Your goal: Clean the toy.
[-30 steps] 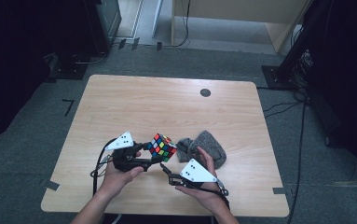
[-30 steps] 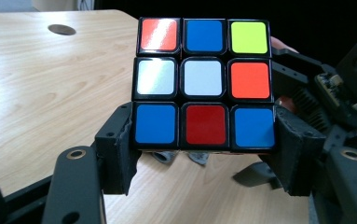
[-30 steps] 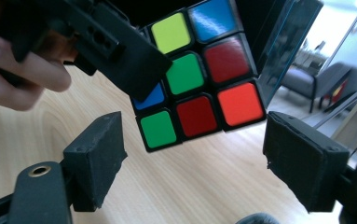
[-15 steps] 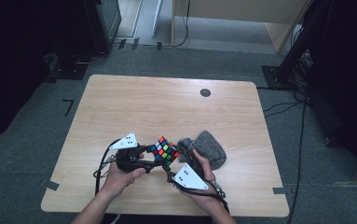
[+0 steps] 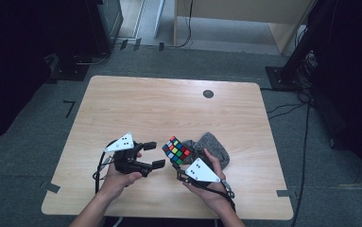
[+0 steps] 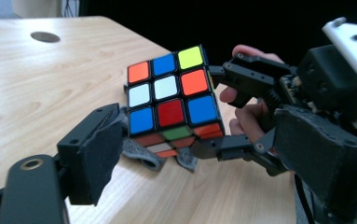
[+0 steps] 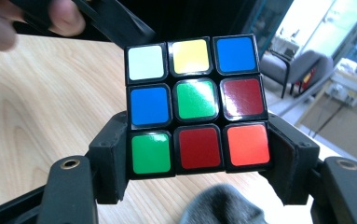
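My right hand-held gripper [image 7: 199,186] pinches the puzzle cube [image 7: 195,105] by its bottom layer, clear of the worktop [image 5: 169,104]. My left hand-held gripper [image 5: 154,154], just beside it, has just been opening and stands spread with nothing between, probably so the upper layers stay free to turn.

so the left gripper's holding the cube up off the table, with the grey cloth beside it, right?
Not the left. The right gripper holds the cube, its fingers pressed on both sides, as the right gripper view shows. The left gripper is open. The grey cloth does lie beside it.
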The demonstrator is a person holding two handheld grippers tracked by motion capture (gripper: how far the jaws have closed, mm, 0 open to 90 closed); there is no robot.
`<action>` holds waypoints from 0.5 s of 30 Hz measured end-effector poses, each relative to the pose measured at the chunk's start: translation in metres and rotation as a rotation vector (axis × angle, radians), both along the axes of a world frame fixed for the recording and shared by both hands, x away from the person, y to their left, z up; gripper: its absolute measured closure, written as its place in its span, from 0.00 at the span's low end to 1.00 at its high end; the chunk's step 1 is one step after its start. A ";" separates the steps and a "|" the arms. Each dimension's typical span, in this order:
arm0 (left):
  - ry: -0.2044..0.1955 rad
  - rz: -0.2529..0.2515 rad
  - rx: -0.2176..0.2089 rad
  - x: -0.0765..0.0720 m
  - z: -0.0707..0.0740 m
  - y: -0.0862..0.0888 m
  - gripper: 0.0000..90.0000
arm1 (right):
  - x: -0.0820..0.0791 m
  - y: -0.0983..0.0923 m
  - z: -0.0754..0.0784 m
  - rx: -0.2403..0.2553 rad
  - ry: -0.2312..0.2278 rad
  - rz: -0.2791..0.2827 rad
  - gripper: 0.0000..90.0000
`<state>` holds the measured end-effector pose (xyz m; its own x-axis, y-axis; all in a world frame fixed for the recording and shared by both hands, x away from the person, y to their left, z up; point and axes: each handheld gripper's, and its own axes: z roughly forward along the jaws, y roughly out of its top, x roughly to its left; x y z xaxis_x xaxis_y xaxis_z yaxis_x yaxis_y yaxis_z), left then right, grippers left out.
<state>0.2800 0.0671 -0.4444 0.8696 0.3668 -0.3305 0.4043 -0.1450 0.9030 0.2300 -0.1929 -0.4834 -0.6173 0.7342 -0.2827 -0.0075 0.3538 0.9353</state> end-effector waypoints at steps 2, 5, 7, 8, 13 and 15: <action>-0.016 0.001 0.003 0.000 0.000 0.002 0.16 | 0.002 -0.004 0.002 0.021 0.007 -0.006 0.38; -0.048 0.021 0.034 0.000 -0.001 0.004 0.16 | 0.003 -0.011 0.007 0.073 0.024 -0.019 0.38; -0.069 0.041 0.076 0.000 -0.004 0.003 0.16 | 0.003 -0.015 0.012 0.113 0.040 -0.026 0.38; -0.083 0.055 0.103 0.000 -0.006 0.002 0.16 | 0.003 -0.016 0.015 0.126 0.045 -0.027 0.38; -0.162 0.073 0.195 -0.004 -0.011 -0.004 0.16 | -0.001 -0.018 0.025 0.170 0.091 -0.035 0.38; -0.208 0.072 0.238 -0.008 -0.012 -0.009 0.16 | -0.003 -0.017 0.030 0.204 0.124 -0.035 0.38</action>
<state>0.2720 0.0584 -0.4565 0.8788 0.4751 -0.0456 0.2310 -0.3399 0.9117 0.2275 -0.2102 -0.4534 -0.6112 0.7899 -0.0494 0.1211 0.1550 0.9805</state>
